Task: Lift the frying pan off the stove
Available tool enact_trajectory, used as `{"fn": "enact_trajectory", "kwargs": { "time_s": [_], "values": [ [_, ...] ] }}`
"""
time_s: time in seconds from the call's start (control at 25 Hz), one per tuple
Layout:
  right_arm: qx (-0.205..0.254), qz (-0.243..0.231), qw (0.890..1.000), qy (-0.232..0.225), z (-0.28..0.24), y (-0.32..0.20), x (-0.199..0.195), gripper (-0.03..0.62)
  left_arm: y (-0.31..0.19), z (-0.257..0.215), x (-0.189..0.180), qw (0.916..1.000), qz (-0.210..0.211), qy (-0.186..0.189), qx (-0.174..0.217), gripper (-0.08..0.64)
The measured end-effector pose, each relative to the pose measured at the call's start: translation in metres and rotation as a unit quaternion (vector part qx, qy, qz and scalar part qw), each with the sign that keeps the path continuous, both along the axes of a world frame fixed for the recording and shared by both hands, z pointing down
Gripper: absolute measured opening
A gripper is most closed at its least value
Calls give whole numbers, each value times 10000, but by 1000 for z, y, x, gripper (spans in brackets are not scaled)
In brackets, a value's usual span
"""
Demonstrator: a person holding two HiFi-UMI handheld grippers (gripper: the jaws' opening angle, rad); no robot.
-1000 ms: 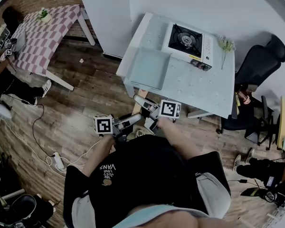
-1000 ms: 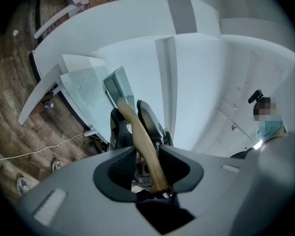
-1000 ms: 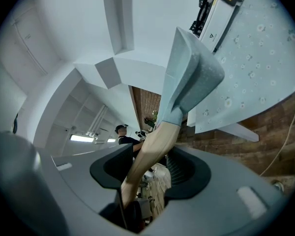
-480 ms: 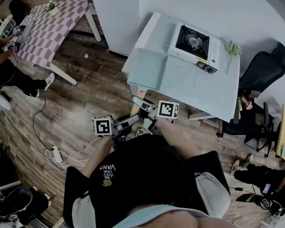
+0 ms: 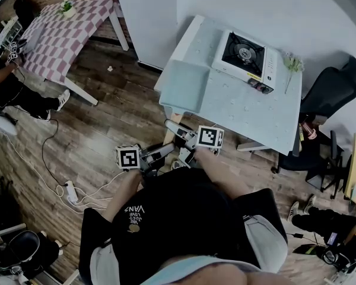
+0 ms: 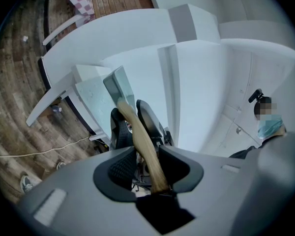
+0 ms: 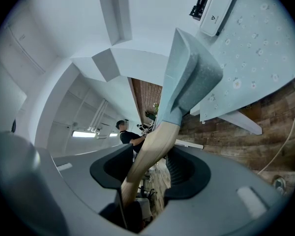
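A pale blue-green square frying pan (image 5: 184,86) hangs in the air over the near left corner of the light table (image 5: 255,114), clear of the stove. Its wooden handle (image 5: 168,135) runs back to me. My left gripper (image 5: 165,150) and right gripper (image 5: 178,129) are both shut on that handle, the right one nearer the pan. The handle (image 6: 137,132) fills the left gripper (image 6: 134,127) in its own view, with the pan (image 6: 119,85) beyond. In the right gripper view the handle (image 7: 155,141) sits in the gripper (image 7: 155,154) below the pan (image 7: 189,80). The white gas stove (image 5: 246,52) (image 7: 214,6) has a bare burner.
A chequered table (image 5: 65,25) stands far left with a person (image 5: 9,85) seated by it. A black office chair (image 5: 329,85) is right of the light table. Cables and a power strip (image 5: 71,192) lie on the wooden floor. A plant sprig (image 5: 293,64) lies beside the stove.
The table and stove have slid right and up in the head view. The pan now overhangs the table's near left corner, farther from the stove. Both grips are unchanged.
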State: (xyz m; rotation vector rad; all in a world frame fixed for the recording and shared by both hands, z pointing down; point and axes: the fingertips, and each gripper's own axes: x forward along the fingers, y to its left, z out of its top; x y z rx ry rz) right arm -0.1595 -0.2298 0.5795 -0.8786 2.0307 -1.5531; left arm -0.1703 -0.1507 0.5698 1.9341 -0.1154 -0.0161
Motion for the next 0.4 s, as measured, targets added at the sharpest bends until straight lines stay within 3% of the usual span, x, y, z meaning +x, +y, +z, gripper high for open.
{"fn": "enact_trajectory", "kwargs": {
  "time_s": [0.12,0.4],
  "values": [
    [-205,58,9998,32,3,2,3,206,1,0,2,10000,28,37,-87,135],
    [18,59,10000,-10,1,-2,5,206,-5,4,3,10000,-14,30,0,135]
  ]
}}
